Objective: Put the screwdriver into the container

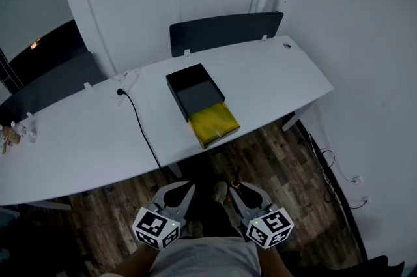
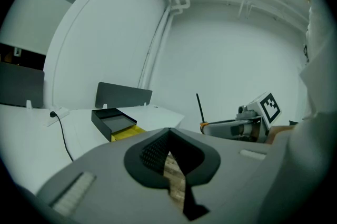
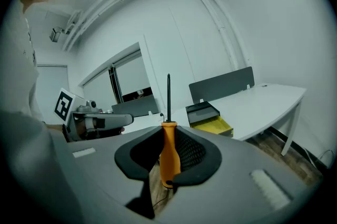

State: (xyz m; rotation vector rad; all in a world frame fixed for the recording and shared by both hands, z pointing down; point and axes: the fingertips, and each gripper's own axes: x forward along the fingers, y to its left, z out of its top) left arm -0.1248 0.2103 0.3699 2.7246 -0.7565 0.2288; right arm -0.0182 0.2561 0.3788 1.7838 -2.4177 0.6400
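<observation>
An orange-handled screwdriver [image 3: 169, 153] with a thin black shaft stands upright between the jaws of my right gripper [image 3: 168, 136], which is shut on its handle. The left gripper view shows the same shaft [image 2: 200, 107] beside the right gripper [image 2: 246, 125]. My left gripper [image 2: 169, 136] is shut with nothing in it. In the head view both grippers, left [image 1: 177, 196] and right [image 1: 238, 196], hang over the floor in front of the desk. The black container [image 1: 192, 90] with its yellow tray [image 1: 214, 122] pulled out sits on the white desk [image 1: 273, 83], well ahead of them.
A black cable [image 1: 140, 122] runs from a socket [image 1: 124, 83] over the desk's front edge. Dark partition panels [image 1: 225, 31] stand behind the desk. Small items [image 1: 13, 132] lie at its far left. Wooden floor [image 1: 260, 158] lies between me and the desk.
</observation>
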